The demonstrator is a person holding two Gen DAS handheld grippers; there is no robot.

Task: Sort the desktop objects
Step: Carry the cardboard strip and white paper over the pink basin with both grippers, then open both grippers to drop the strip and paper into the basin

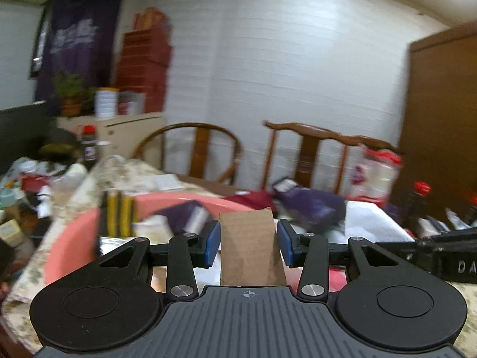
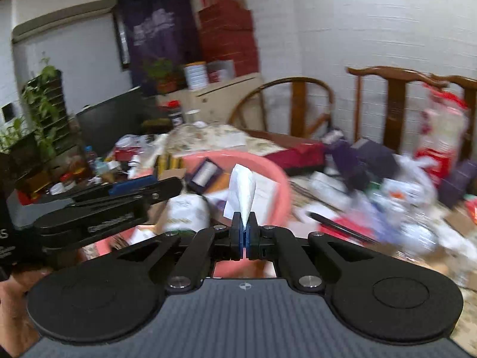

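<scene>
My left gripper (image 1: 249,243) is shut on a brown cardboard piece (image 1: 249,238), held upright just above the near rim of a pink basin (image 1: 71,238). The basin holds a purple box (image 1: 182,214), a yellow-and-black pack (image 1: 117,217) and other items. My right gripper (image 2: 245,235) is shut on a white folded paper (image 2: 243,192) that sticks up between the blue pads, over the pink basin (image 2: 280,185). The left gripper (image 2: 119,205) shows at the left of the right wrist view; the right gripper's body (image 1: 447,253) shows at the right edge of the left wrist view.
The floral-cloth table (image 1: 125,176) is cluttered: purple boxes (image 2: 366,155), a red box (image 2: 301,152), white papers (image 1: 366,217), a black pen (image 2: 337,226), bottles (image 1: 89,146). Two wooden chairs (image 1: 205,149) (image 2: 396,104) stand behind the table, one bearing a red-and-white bag (image 2: 444,131).
</scene>
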